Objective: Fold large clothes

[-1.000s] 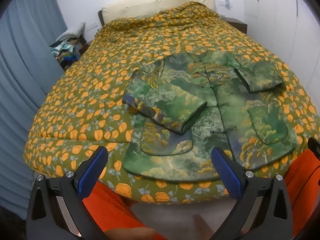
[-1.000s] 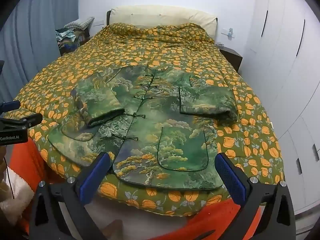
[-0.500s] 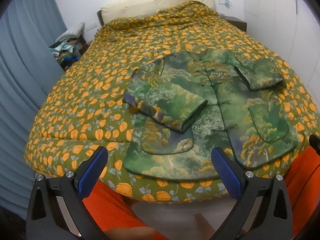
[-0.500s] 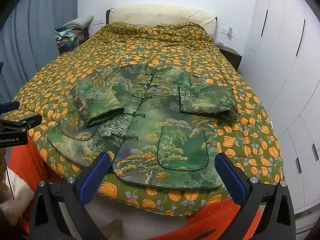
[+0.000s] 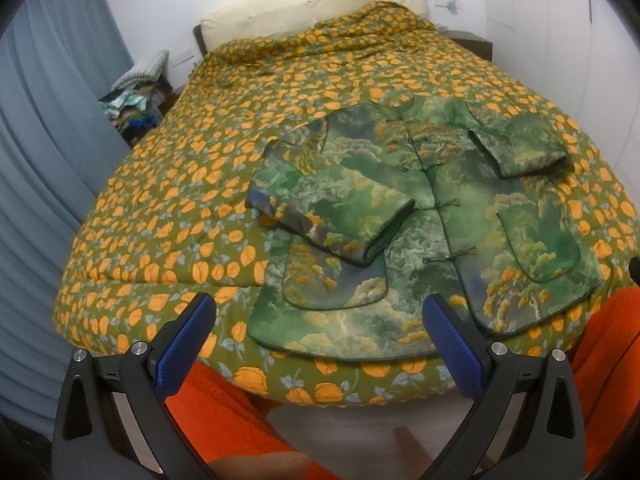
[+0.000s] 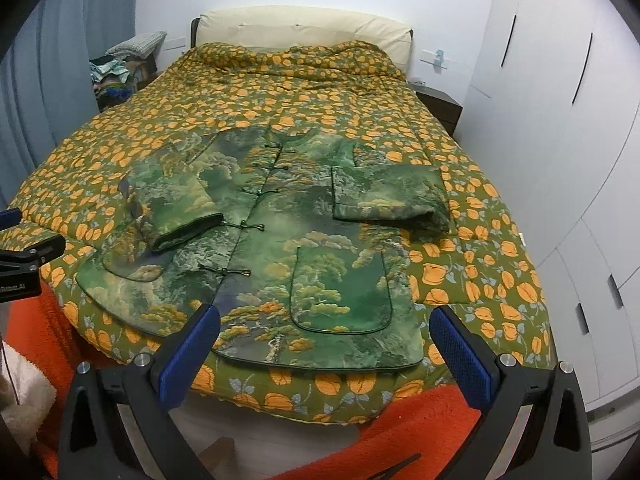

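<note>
The green jacket lies flat on the bed, sleeves folded in. Both hand-held grippers, left and right, are wide open and empty. Next, grab the bottom hem corners evenly and fold up.

Two black plastic two-finger grippers, left and right, each with blue textured pads and round silver screws. White lettering on the left body. Fuzzy orange garment worn below.

bedspread: orange-leaf | headboard: cream | nightstand | curtain: blue
</note>
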